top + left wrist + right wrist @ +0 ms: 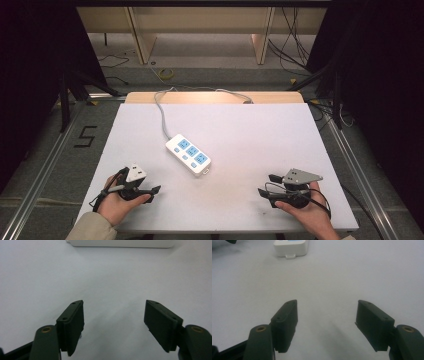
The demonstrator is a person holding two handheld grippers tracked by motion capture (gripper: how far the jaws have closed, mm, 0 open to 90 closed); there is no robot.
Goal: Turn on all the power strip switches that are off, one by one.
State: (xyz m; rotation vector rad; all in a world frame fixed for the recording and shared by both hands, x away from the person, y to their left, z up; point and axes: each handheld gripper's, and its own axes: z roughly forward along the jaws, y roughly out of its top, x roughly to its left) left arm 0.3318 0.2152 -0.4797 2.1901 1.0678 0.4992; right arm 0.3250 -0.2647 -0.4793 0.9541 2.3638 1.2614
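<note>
Power strip (188, 155) at centre of white table (250, 135), lying diagonally, grey cord (161, 112) trailing toward upper edge. Left gripper (154, 192) lower left, jaws spread, nothing between. Right gripper (265, 184) lower right, jaws likewise spread, empty. Both well apart from strip; probably resting on table, hard to confirm.

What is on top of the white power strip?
The power strip shows three blue socket faces with small blue switches, nothing plugged in. Its grey cable leaves the far end. Its underside against the table is hidden.
</note>
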